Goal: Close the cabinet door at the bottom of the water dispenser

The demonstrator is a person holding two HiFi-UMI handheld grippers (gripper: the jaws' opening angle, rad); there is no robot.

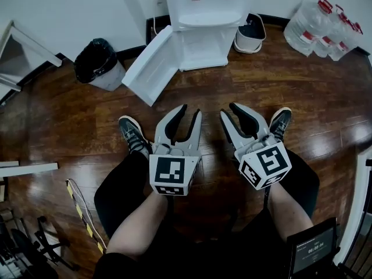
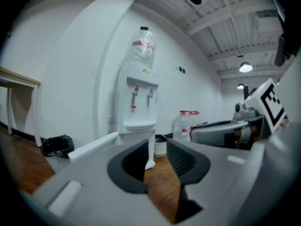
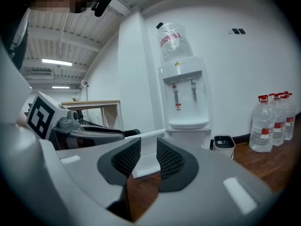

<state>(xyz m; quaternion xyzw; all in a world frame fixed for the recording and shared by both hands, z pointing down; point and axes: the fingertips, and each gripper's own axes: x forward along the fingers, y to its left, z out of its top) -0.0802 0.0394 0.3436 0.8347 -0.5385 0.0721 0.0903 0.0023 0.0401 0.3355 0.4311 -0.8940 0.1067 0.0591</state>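
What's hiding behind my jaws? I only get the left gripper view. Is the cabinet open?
Observer: Yes. The head view shows the cabinet open, with its door standing out to the picture's left.
Operator: Are we touching the door?
Observer: No. The left gripper and right gripper are both short of it, with bare floor between.
Operator: Is the other gripper holding something?
Observer: No. The right gripper view shows its jaws apart with nothing between them.
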